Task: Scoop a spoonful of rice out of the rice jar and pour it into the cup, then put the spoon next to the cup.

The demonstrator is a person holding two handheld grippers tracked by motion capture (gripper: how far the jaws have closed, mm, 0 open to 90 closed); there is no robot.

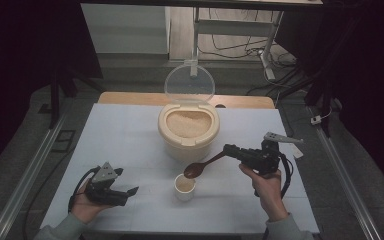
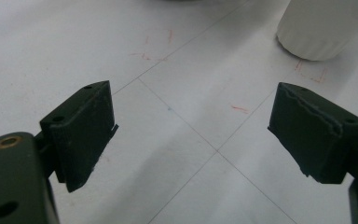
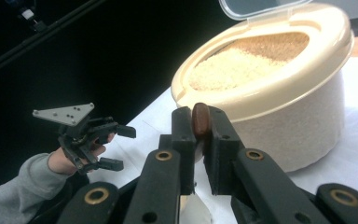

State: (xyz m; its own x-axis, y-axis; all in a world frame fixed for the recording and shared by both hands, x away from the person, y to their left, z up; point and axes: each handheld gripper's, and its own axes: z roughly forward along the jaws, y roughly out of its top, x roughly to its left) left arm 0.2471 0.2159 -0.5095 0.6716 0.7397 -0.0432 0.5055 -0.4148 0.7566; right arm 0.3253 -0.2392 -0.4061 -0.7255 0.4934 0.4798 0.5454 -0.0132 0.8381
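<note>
A cream tub of rice [image 1: 187,135] stands mid-table with its clear lid [image 1: 189,82] flipped up. In front of it is a small white cup [image 1: 185,187] holding some rice. My right gripper [image 1: 228,149] is shut on the handle of a brown spoon [image 1: 200,167], whose bowl hangs just above the cup's rim. The right gripper view shows the handle end [image 3: 200,117] pinched between the jaws of the right gripper [image 3: 199,140], with the tub [image 3: 279,93] beyond. My left gripper [image 1: 126,181] rests open at the front left, and in its own view it [image 2: 193,116] holds nothing; the cup's base [image 2: 321,28] stands ahead of it.
The white table sheet [image 1: 125,135] has thin grid lines and faint red marks [image 2: 237,109]. A wooden edge [image 1: 130,98] runs along the back. Metal rails flank the table. Desk legs and cables [image 1: 240,47] lie on the floor beyond.
</note>
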